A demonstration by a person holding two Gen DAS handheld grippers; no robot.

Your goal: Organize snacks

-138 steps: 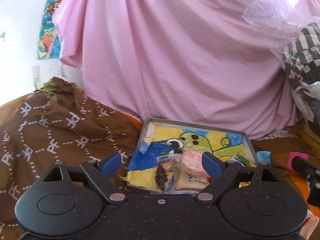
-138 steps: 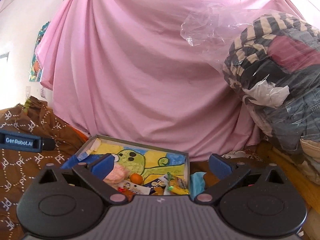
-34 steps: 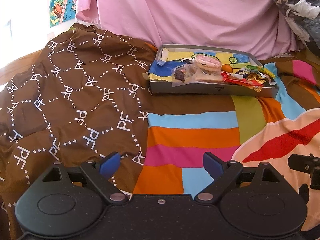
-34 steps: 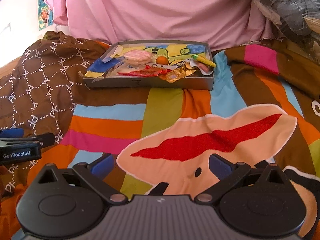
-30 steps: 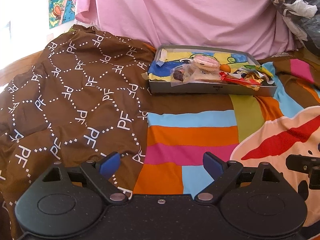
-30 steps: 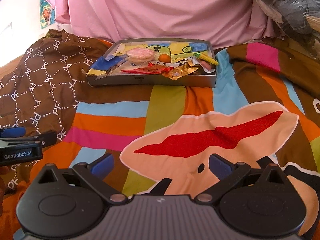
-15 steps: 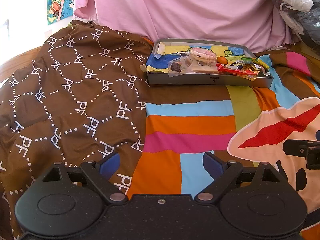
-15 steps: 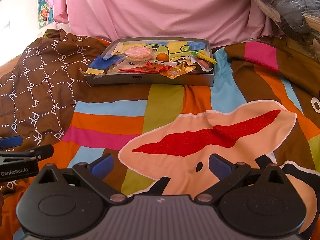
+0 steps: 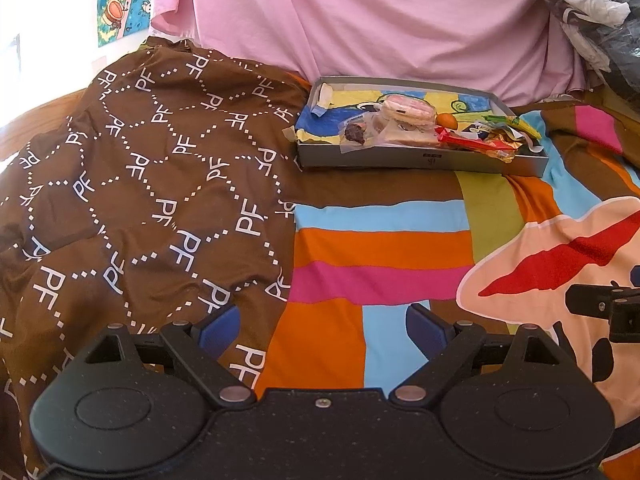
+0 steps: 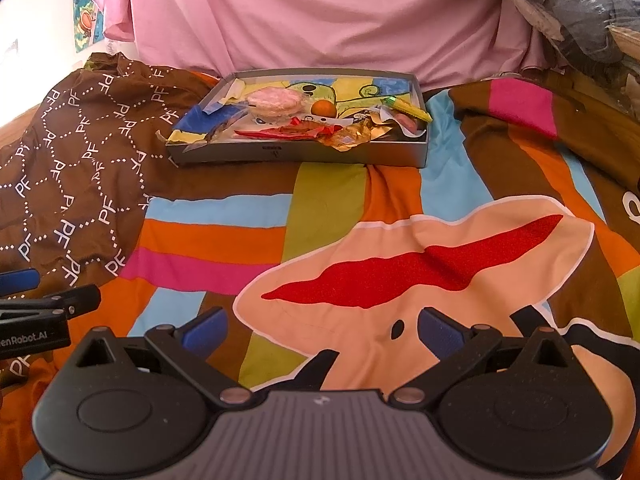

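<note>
Tray [image 9: 420, 160] sits farther off than earlier; each hand-held gripper [image 9: 322, 326] [image 10: 322, 330] gapes wide, empty.

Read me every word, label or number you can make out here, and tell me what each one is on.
"PF": repeated white letters all over the brown blanket.
"enRobot.AI": on the left tool, its start cut off by the frame edge.
Small dark label on the tray front wall: too small to read.
Snack wrappers: print too blurred to read.
</note>
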